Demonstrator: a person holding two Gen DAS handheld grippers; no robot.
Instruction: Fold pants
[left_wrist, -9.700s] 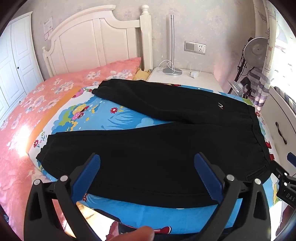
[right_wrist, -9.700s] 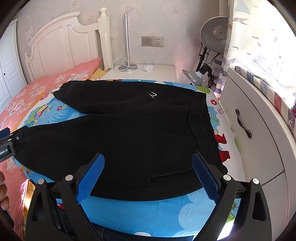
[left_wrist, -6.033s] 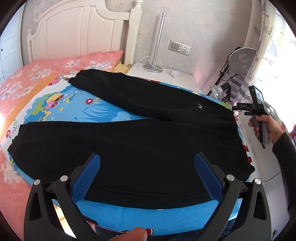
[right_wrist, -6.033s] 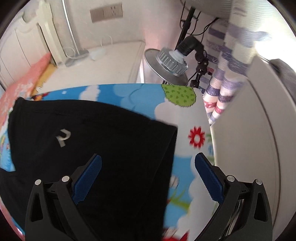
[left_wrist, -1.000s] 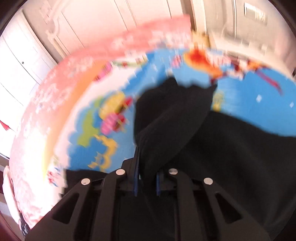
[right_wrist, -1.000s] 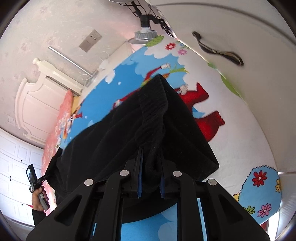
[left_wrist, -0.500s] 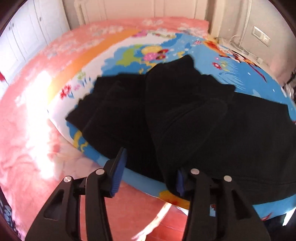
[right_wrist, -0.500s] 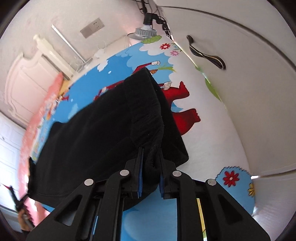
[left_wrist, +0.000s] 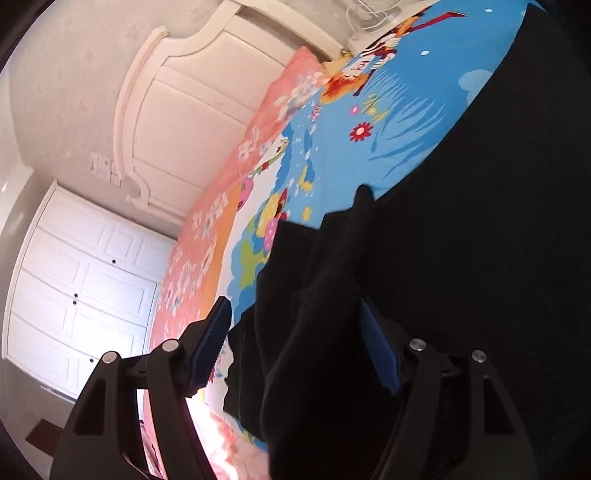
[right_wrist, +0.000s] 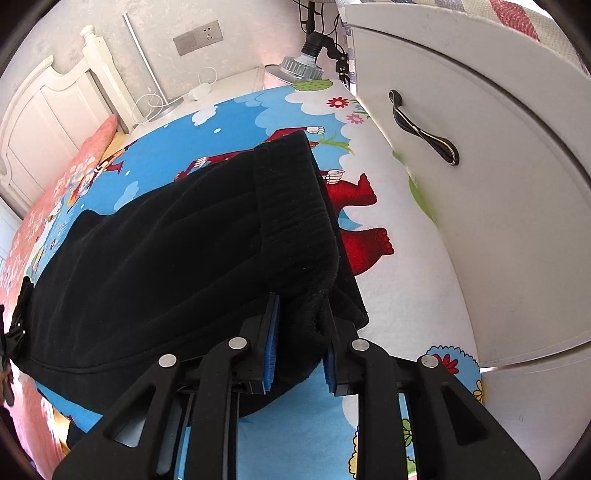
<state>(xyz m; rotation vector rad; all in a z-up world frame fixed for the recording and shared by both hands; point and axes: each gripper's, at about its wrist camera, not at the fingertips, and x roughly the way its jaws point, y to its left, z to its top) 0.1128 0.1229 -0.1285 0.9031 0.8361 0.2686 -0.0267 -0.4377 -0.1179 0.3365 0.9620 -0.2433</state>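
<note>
While the left gripper jaws open off the pants cuffs, better ease the right gripper, just loosening, off the waistband so edges stay stacked.

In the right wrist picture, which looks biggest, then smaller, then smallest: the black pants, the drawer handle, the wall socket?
1. Pants, by far the biggest.
2. Handle.
3. Socket, a bit smaller than the handle. It sits farther from the camera, so those two are not a sure ranking.
</note>
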